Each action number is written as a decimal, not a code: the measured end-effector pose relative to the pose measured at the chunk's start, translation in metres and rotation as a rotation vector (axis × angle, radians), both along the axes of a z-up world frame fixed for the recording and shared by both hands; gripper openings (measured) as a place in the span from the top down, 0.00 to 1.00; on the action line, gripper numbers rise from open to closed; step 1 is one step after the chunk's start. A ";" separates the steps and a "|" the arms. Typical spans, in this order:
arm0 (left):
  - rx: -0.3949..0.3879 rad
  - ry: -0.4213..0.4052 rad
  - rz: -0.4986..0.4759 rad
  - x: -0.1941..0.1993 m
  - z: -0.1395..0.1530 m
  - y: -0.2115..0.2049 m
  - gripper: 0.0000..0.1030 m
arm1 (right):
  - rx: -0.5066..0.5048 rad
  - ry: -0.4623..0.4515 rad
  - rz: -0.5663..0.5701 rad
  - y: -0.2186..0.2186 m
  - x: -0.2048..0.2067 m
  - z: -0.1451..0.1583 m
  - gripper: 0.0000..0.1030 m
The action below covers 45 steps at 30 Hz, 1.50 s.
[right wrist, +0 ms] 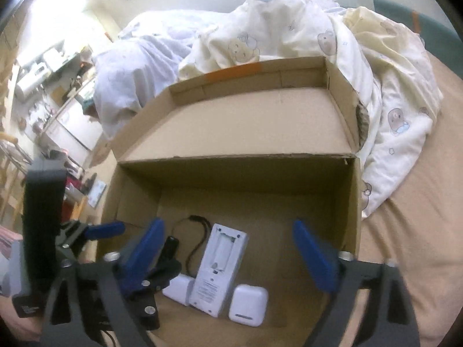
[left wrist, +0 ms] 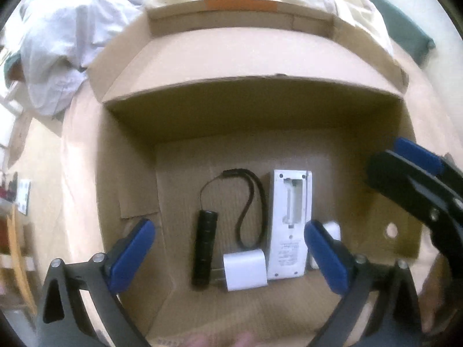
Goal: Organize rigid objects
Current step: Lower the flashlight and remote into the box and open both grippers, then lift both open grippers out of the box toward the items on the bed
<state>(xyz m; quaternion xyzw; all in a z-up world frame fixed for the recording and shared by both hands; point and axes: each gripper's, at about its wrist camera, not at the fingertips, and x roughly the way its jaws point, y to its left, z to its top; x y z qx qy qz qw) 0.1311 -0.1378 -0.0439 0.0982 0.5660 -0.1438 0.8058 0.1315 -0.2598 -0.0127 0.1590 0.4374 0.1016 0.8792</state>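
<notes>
An open cardboard box (left wrist: 251,107) (right wrist: 240,164) lies on a bed. On its floor lie a black cylinder with a wrist strap (left wrist: 205,251) (right wrist: 170,245), a white plug adapter (left wrist: 244,270) (right wrist: 179,287), a white remote face down with its battery bay open (left wrist: 290,222) (right wrist: 220,269), and a small white case (right wrist: 247,305) (left wrist: 332,230). My left gripper (left wrist: 228,257) is open above the box floor, holding nothing. My right gripper (right wrist: 228,257) is open and empty over the remote and case; it also shows at the right in the left wrist view (left wrist: 416,179).
A rumpled cream duvet with bear prints (right wrist: 289,34) and a white sheet (left wrist: 66,34) lie behind the box. The tan mattress (right wrist: 419,202) spreads to the right. The box lid flap (right wrist: 254,115) stands open at the back. Shelves and furniture (right wrist: 37,86) stand far left.
</notes>
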 end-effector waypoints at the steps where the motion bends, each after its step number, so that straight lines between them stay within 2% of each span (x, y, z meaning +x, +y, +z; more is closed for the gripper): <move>1: -0.004 -0.001 0.004 0.000 0.001 0.002 0.00 | -0.003 -0.005 -0.003 0.000 -0.001 0.001 0.00; 6: -0.005 -0.045 0.006 0.000 0.016 0.009 0.00 | -0.004 -0.018 -0.016 -0.002 -0.004 0.003 0.00; 10: 0.016 -0.054 -0.002 -0.012 0.017 0.008 0.00 | -0.001 -0.039 -0.036 -0.007 -0.008 0.008 0.00; 14: -0.029 -0.055 0.007 -0.022 0.020 0.015 0.00 | -0.001 -0.065 -0.038 -0.008 -0.013 0.011 0.00; 18: -0.016 -0.069 0.021 -0.026 0.024 0.023 0.00 | 0.007 -0.060 -0.038 -0.009 -0.020 0.013 0.00; 26: -0.001 -0.098 0.051 -0.053 0.036 0.046 0.00 | 0.011 -0.043 -0.092 -0.016 -0.045 0.019 0.00; 32: -0.018 -0.104 0.034 -0.082 0.043 0.063 0.00 | -0.020 -0.056 -0.064 -0.008 -0.068 0.023 0.00; 38: 0.054 -0.099 0.064 -0.103 0.039 0.077 0.00 | -0.048 -0.051 -0.033 0.006 -0.092 0.023 0.00; 45: 0.044 -0.067 0.086 -0.124 0.030 0.088 0.00 | -0.078 -0.014 -0.022 0.012 -0.124 0.017 0.00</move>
